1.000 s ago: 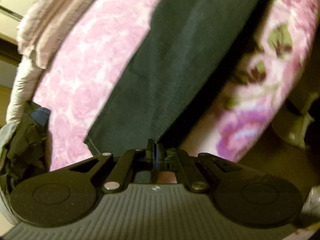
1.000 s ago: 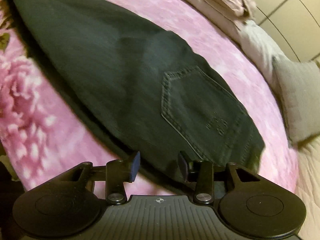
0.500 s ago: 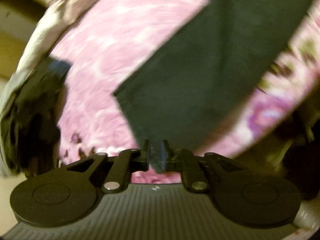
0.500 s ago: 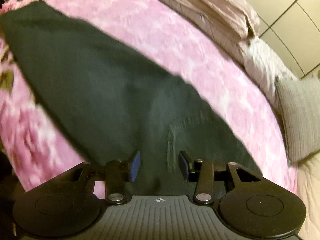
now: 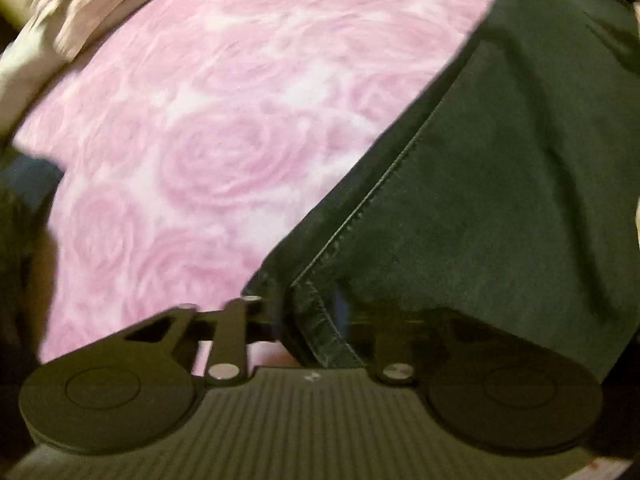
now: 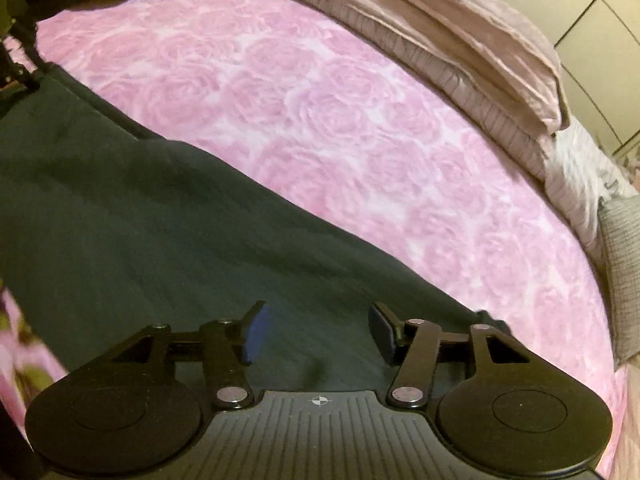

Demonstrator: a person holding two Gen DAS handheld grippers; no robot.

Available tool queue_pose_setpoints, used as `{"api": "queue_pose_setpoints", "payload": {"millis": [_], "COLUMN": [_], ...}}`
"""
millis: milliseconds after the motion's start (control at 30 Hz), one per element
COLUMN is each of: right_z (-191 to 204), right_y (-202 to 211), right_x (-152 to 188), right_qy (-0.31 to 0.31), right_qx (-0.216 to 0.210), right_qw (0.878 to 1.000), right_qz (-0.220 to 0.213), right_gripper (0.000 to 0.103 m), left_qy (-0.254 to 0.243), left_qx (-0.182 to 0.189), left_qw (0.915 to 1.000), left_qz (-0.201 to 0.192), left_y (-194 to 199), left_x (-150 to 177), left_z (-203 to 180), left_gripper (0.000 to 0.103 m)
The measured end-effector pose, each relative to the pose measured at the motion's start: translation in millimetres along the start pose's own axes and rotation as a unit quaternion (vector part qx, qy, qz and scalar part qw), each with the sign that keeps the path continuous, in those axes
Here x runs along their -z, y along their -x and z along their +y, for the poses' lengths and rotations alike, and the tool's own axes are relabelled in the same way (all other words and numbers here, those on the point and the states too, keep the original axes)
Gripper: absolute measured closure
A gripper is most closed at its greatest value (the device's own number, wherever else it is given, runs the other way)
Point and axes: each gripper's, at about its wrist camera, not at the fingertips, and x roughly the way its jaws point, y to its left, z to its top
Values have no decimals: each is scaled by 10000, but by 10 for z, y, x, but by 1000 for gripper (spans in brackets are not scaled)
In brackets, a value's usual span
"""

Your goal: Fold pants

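On the pink bedspread [image 6: 360,128], left gripper [image 5: 316,320] seemingly pinches pants [image 5: 500,200]; right gripper [image 6: 316,332] spread.

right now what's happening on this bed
A person is folding dark denim pants on a pink rose-patterned bedspread, with a handheld gripper in each hand. The left gripper has the stitched hem between its fingers. The right gripper hovers open over the fabric, gripping nothing.

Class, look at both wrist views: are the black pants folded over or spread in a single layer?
Folded over: in the left view the black pants show a stitched hem edge lying atop another dark layer, on the pink bedspread.
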Motion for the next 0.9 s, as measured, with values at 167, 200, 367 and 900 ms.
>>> {"api": "queue_pose_setpoints", "payload": {"millis": [167, 200, 367, 900], "right_z": [120, 122, 87, -1528], "right_y": [-101, -121, -222, -265], "right_x": [-188, -202, -225, 821], "right_qy": [-129, -222, -661, -2866], "right_qx": [47, 54, 11, 595], "right_qw": [9998, 9996, 9967, 9530], "right_qz": [148, 191, 474, 780], "right_gripper": [47, 47, 46, 45], "left_qy": [691, 844, 604, -28], "left_qx": [-140, -76, -5, 677], "left_qw": [9969, 9958, 9982, 9935], "left_qz": [-362, -351, 59, -914], "left_y": [296, 272, 114, 67], "left_x": [137, 174, 194, -2302], "left_z": [339, 372, 294, -412], "left_gripper": [97, 97, 91, 88]}}
